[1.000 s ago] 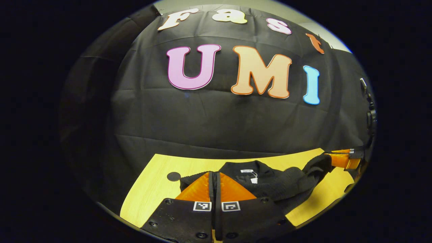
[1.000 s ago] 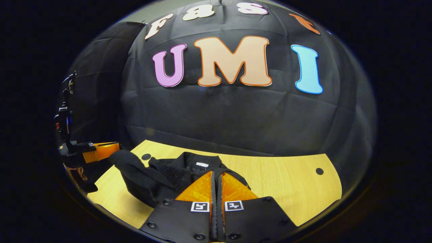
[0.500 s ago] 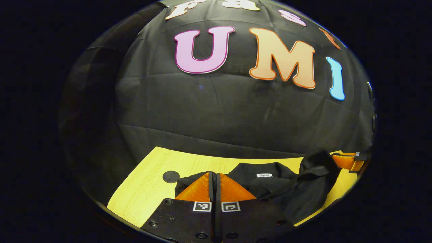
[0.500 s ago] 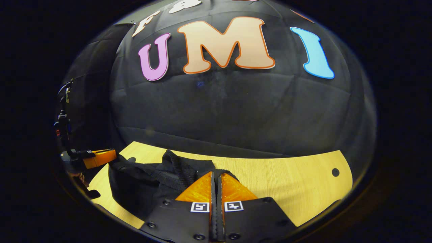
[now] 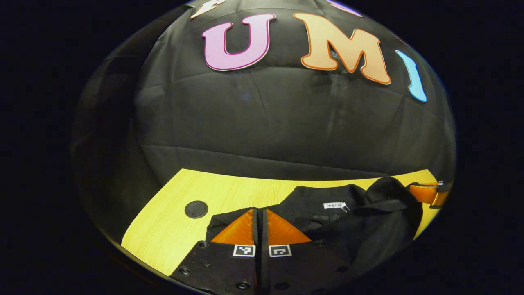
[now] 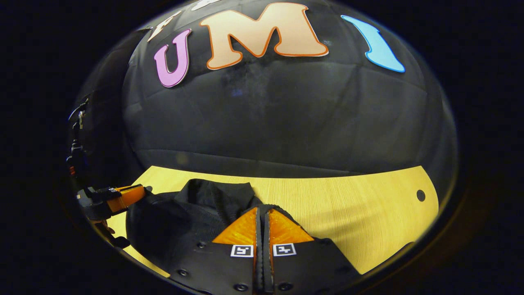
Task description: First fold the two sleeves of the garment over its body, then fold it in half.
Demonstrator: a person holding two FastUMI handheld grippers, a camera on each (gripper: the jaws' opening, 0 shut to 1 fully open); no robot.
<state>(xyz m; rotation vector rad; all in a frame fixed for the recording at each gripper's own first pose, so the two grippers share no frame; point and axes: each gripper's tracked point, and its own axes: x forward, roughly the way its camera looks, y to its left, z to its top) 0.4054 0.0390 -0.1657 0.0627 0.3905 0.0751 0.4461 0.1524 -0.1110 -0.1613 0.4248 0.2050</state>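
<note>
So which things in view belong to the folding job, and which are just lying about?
Job:
- black garment
- left claw, shut on the garment
- right claw, shut on the garment

Lying about:
- wooden table
- round hole in the table

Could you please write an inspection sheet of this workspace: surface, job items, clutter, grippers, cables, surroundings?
Surface: yellow wooden table, round dark grommet hole.
Job's things: black garment bunched on the table, white neck label facing up.
Clutter: nothing seen.
Grippers: left gripper with fingers together on the garment's edge; right gripper likewise, fingers together on the cloth.
Cables: thin cable above the other gripper, at the right gripper view's left edge.
Surroundings: black cloth wall behind the table.
</note>
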